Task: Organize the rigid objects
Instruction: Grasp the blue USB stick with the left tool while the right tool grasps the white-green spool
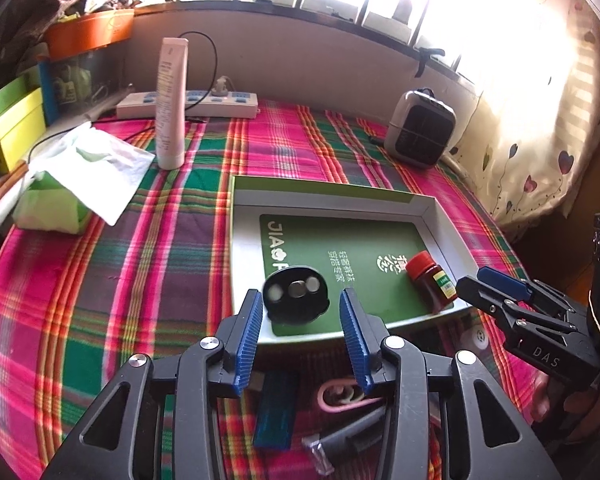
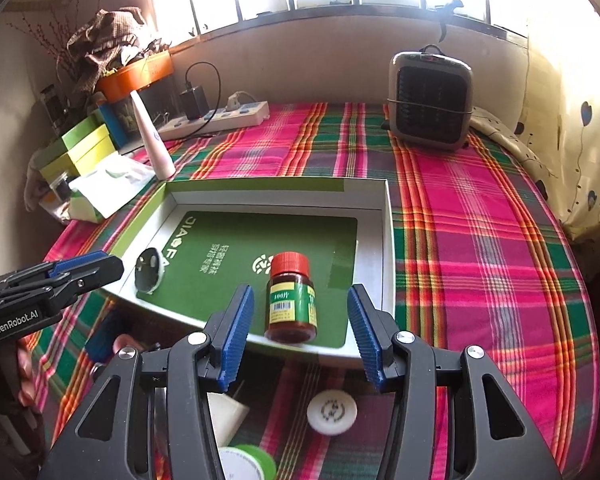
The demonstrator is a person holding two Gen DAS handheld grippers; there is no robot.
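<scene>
A shallow white box [image 1: 332,192] with a green card on its floor lies on the plaid cloth. In it rest a black round disc [image 1: 296,300] at the near left and a brown pill bottle with a red cap [image 1: 430,282] on its side at the near right. My left gripper [image 1: 300,296] hovers open over the disc, pads clear of it. In the right wrist view my right gripper [image 2: 300,290] stands open astride the bottle [image 2: 292,300], with gaps on both sides. The disc [image 2: 149,270] and the left gripper [image 2: 84,270] show at the left there.
On the cloth in front of the box lie a blue flat piece [image 1: 276,416], a pink cable [image 1: 340,398], a white round lid [image 2: 332,410] and a green roll [image 2: 252,460]. Behind stand a white tube [image 1: 172,104], power strip [image 1: 204,102], heater [image 1: 420,128] and tissue pack [image 1: 60,192].
</scene>
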